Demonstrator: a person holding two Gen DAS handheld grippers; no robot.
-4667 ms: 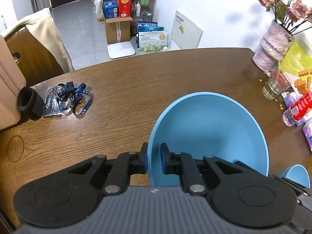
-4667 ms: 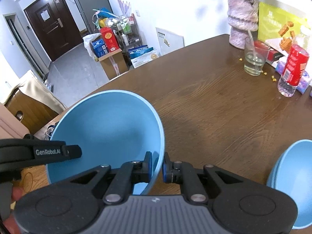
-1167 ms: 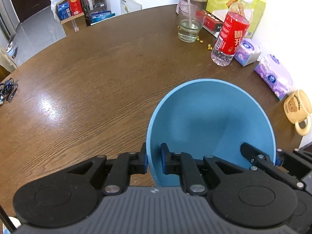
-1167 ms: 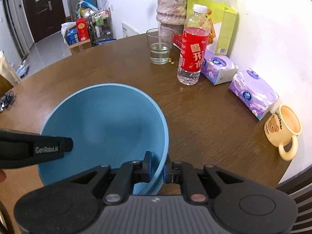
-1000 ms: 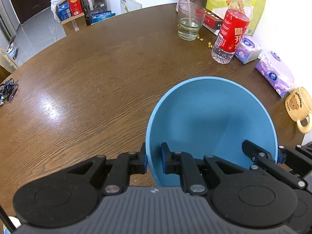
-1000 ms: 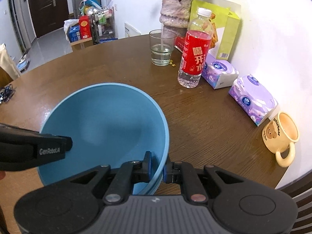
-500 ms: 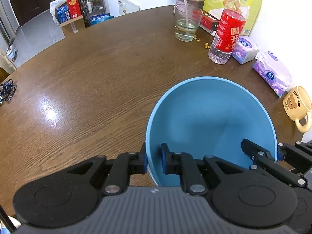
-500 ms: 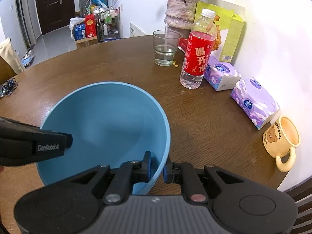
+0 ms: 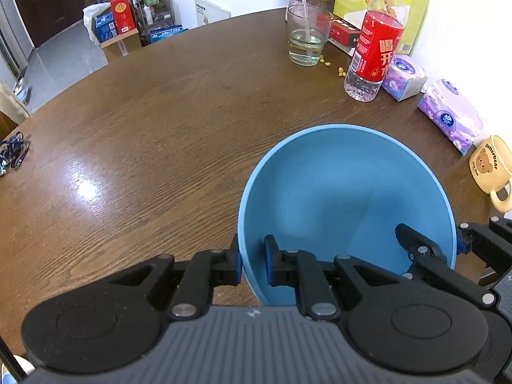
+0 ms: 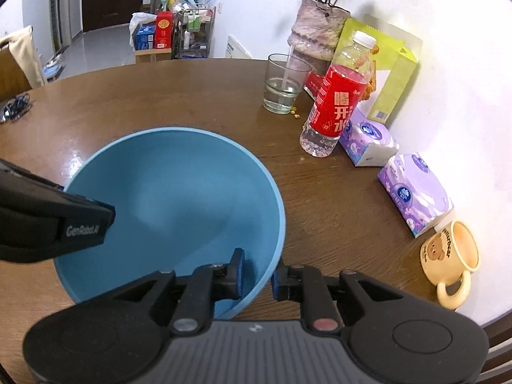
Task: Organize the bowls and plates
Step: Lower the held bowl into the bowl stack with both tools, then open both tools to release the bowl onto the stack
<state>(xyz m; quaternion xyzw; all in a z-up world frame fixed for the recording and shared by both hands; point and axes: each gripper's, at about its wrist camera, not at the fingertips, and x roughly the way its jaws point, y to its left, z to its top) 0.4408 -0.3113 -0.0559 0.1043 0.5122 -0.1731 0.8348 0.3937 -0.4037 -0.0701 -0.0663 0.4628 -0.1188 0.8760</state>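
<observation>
Bowl (image 9: 345, 192) on table (image 9: 144, 134); mug (image 9: 492, 169) right, glass (image 9: 306, 40) behind.

My left gripper (image 9: 252, 264) points steeply down, fingers (image 9: 271, 264) nearly shut w/ blue pads clamped on the near rim of the blue bowl (image 9: 345, 192): one pad outside, one inside the wall. Right gripper (image 10: 257, 273) also angled down, straddling the bowl's opposite rim; its fingers (image 10: 238, 272) are opening, rim between them, and a gap shows on each side of the rim, so the pads aren't pressing. In the left view the right gripper's black fingers reach in from the lower right. In the right view my left gripper's black body sits at the left edge, over the bowl rim.
</observation>
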